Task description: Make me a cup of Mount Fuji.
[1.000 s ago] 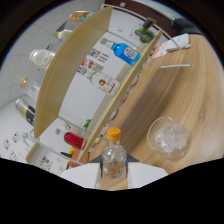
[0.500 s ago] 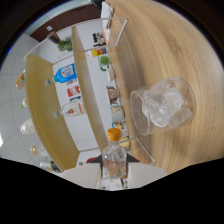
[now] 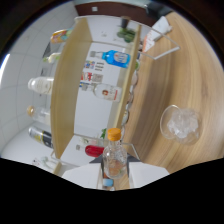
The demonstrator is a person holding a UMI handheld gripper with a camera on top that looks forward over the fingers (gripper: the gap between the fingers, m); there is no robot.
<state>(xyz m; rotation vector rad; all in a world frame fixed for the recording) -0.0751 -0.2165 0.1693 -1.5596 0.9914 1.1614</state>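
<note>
A small clear bottle (image 3: 115,156) with an orange cap (image 3: 114,133) and amber liquid stands between my fingers, and my gripper (image 3: 114,177) is shut on its lower body. The view is rolled sideways. A clear glass (image 3: 181,125) filled with ice stands on the wooden counter (image 3: 192,75), ahead of the fingers and off to the bottle's right, apart from it. The fingertips themselves are mostly hidden behind the bottle.
Beyond the bottle a wooden shelf unit (image 3: 70,85) holds a blue bottle (image 3: 116,58), a labelled bottle (image 3: 106,91), a red item (image 3: 94,150), clear bottles (image 3: 40,85) and a dark bottle (image 3: 40,136). Green items (image 3: 128,35) and thin metal tools (image 3: 165,50) lie farther along the counter.
The view has rolled and swung between frames while the bottle stayed fixed in the fingers. The ice glass, close beside the bottle half a second ago, now sits lower and farther off.
</note>
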